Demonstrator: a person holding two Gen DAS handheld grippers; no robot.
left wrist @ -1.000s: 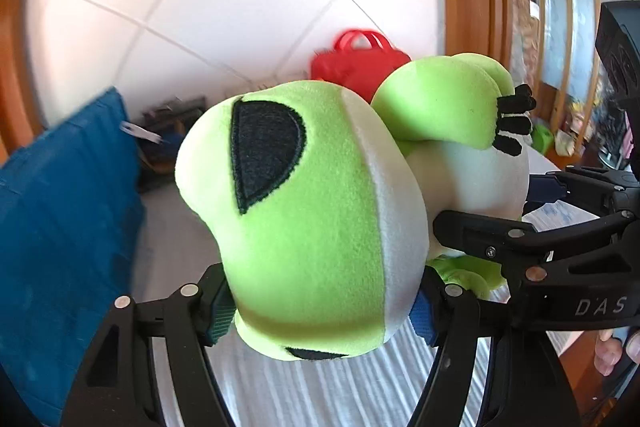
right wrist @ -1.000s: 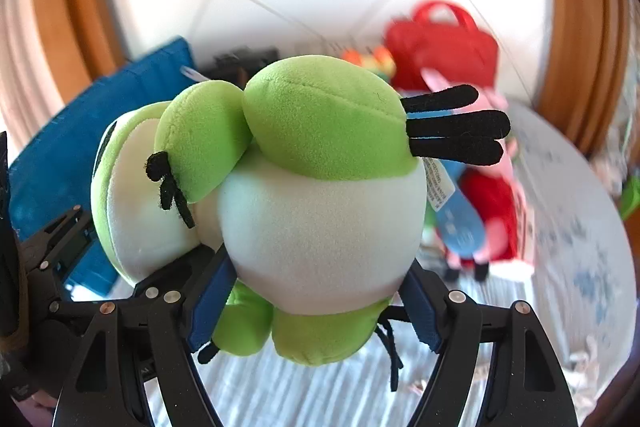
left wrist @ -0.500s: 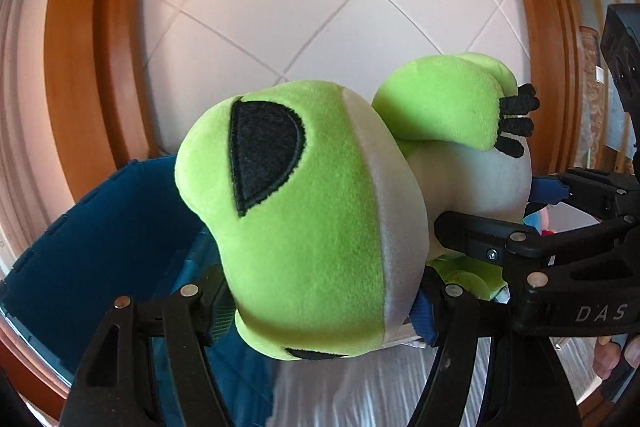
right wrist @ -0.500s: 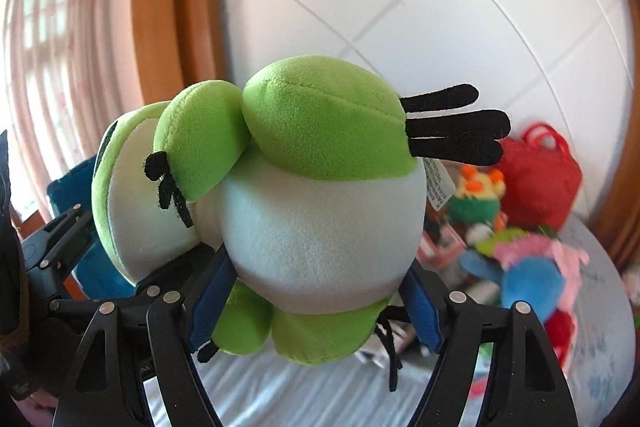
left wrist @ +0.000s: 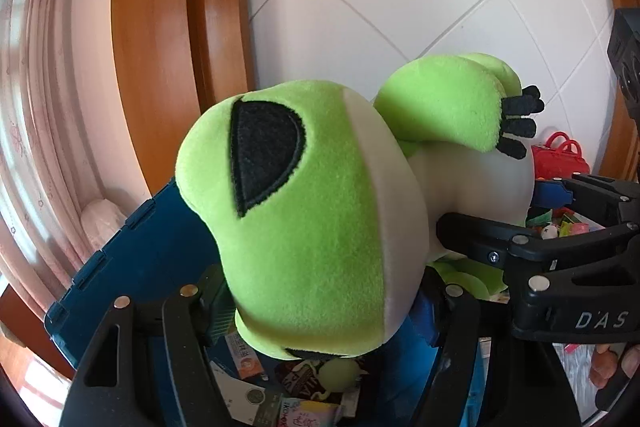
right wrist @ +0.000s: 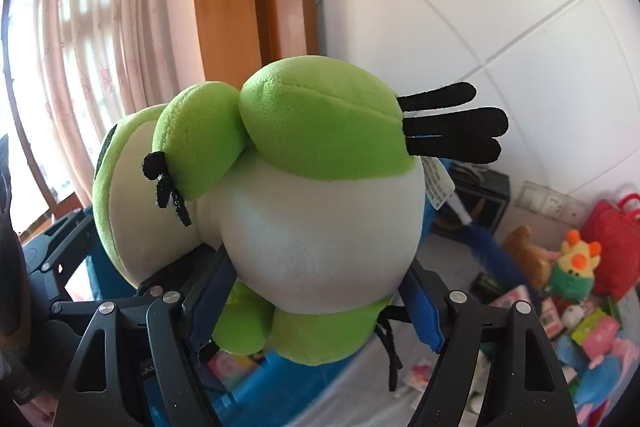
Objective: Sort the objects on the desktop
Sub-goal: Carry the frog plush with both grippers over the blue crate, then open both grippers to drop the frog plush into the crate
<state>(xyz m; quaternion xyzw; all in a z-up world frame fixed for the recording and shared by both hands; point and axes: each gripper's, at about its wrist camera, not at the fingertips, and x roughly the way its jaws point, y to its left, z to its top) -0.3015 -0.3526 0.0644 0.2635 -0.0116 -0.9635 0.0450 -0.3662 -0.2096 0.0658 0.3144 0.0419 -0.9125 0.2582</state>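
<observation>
Blue bin (left wrist: 132,259) now beneath, both tools clenched on green plush (left wrist: 304,211), bin contents mostly hidden

I have my left gripper (left wrist: 320,311) clamped on the head of the green plush frog (left wrist: 304,211), its jaws pressed into both sides. My right gripper (right wrist: 316,291) pinches the frog's white belly the same way, and both grippers tilt downward, side by side.
</observation>
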